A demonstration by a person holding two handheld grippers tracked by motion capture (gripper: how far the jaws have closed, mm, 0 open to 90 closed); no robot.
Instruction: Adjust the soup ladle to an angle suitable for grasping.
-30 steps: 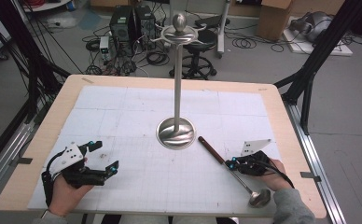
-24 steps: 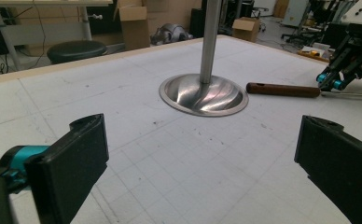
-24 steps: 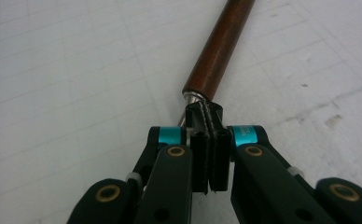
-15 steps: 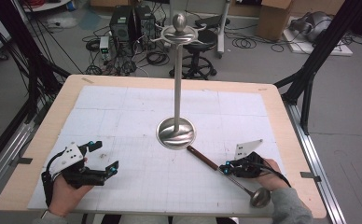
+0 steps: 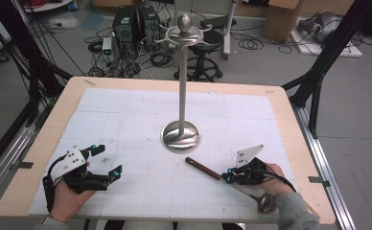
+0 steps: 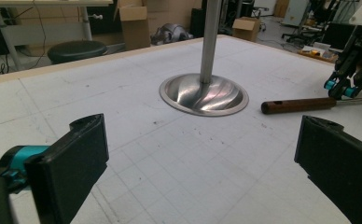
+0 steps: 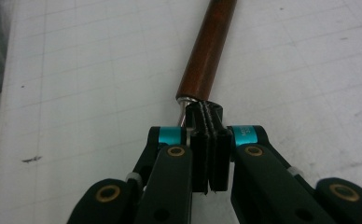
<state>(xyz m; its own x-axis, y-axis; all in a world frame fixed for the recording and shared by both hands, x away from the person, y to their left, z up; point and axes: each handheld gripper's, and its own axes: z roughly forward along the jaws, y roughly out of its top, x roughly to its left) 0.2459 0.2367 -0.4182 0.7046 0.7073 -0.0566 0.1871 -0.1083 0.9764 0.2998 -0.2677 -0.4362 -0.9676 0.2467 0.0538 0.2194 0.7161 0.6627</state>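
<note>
When checked against the high view of a second earlier, found the ladle (image 5: 203, 168) carried leftward and slightly lower in the frame, with its wooden handle end drawn off from just beside the stand base (image 5: 180, 137) to a spot near it, below and to the right. Judged this as the pick-up done and the carry begun, probably toward hanging on the hooks (image 5: 184, 33) at the stand's top, in the upper centre of the frame. Still needed a long rise and a turn of the handle upward.

Saw the right hand-held gripper (image 5: 228, 178) closed tight on the ladle's thin metal shaft, just behind the wooden handle (image 7: 207, 51), pads pressed nearly together in the right gripper view. Placed the ladle at lower right of centre, slanting from handle at upper left to bowl at lower right, low over the table (image 5: 289, 120); could not tell whether clear of the surface.

Found the right hand at the lower right, pointing up-left toward the stand. Found the left hand-held gripper (image 5: 108, 159) at the lower left, unmoved, jaws wide and empty, aimed at the stand base.
</note>
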